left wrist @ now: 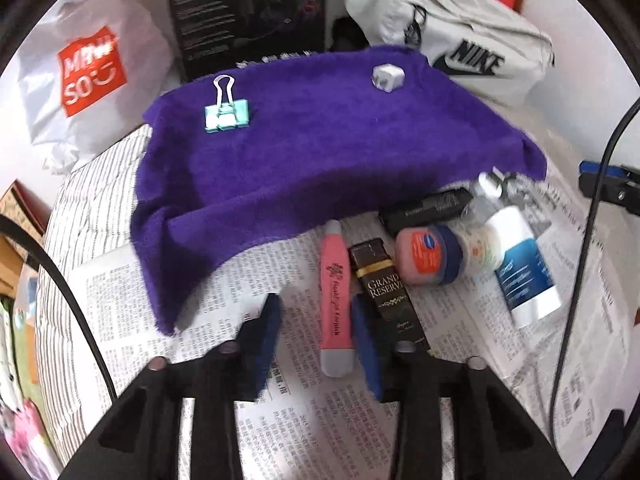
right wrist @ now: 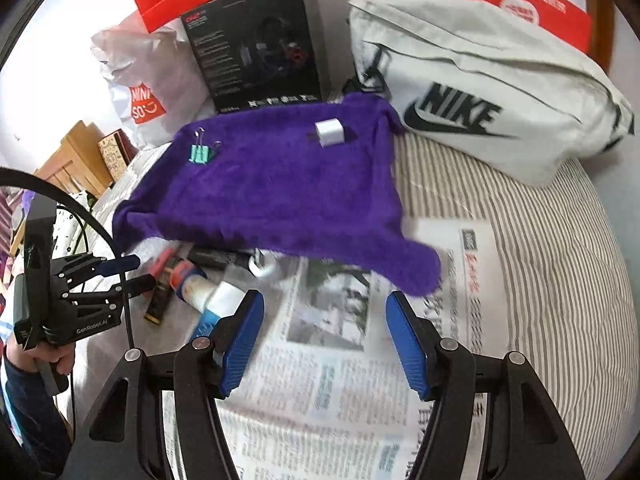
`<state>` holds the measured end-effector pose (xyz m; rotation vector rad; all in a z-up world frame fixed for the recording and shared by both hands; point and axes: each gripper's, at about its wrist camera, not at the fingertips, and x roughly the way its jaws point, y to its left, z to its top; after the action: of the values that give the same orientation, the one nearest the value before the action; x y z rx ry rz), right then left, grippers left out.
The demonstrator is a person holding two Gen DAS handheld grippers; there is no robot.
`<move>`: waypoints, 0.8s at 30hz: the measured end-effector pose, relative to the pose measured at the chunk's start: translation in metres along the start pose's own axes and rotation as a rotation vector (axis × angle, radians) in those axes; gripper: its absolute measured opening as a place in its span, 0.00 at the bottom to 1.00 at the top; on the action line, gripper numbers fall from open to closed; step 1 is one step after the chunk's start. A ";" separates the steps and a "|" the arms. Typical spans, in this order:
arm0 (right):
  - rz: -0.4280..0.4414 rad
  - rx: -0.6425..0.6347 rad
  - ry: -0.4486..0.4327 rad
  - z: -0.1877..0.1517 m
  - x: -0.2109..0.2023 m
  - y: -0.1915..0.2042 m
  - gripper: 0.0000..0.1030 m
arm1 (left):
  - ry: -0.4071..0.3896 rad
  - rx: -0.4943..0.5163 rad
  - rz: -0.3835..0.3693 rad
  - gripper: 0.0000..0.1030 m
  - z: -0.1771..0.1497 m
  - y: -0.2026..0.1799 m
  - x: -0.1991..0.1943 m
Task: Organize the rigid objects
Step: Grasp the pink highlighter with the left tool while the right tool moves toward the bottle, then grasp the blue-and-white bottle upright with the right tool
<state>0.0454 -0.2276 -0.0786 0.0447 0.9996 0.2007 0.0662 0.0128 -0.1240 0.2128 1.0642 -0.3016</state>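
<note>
My left claw (left wrist: pixel 316 332) sits narrow astride the pink tube (left wrist: pixel 336 304) on the newspaper (left wrist: pixel 320 420) at the bed's near edge, pads not yet pressing, right claw (right wrist: pixel 324 340) wide and empty, so closing could snag the neighbouring brown box (left wrist: pixel 386 296).

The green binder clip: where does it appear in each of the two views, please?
Left wrist view: the green binder clip lies upper left of centre, on the purple towel.
Right wrist view: the clip lies at the towel's far left corner.
Shared landmark: the white cube, also on the towel.
</note>
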 end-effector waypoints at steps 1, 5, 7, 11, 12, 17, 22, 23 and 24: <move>-0.003 0.006 0.006 -0.002 0.000 -0.002 0.61 | -0.007 0.007 0.001 0.30 0.001 -0.001 0.001; -0.013 0.024 0.007 -0.005 -0.001 -0.007 0.61 | -0.017 0.017 -0.024 0.23 0.004 -0.001 0.003; -0.009 0.026 0.005 -0.005 -0.001 -0.007 0.61 | -0.017 0.012 -0.031 0.20 0.004 -0.001 0.003; -0.002 0.015 0.012 -0.005 0.002 -0.003 0.61 | -0.029 0.026 -0.031 0.16 0.002 -0.006 0.002; 0.004 0.014 0.015 -0.006 0.004 -0.002 0.61 | -0.026 0.021 -0.033 0.16 0.002 -0.006 0.003; 0.031 -0.015 0.024 -0.007 0.009 0.008 0.61 | -0.029 -0.014 -0.039 0.16 0.004 -0.002 0.005; 0.058 -0.033 0.031 -0.006 0.015 0.019 0.61 | -0.017 -0.008 -0.022 0.16 0.002 0.000 0.000; 0.064 -0.037 0.034 -0.006 0.015 0.021 0.61 | -0.016 -0.010 -0.021 0.16 0.001 0.001 -0.001; 0.076 -0.038 0.039 -0.007 0.016 0.024 0.61 | -0.014 -0.016 -0.022 0.16 -0.001 0.003 -0.002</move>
<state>0.0440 -0.2017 -0.0929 0.0441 1.0335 0.2905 0.0655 0.0159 -0.1225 0.1850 1.0552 -0.3140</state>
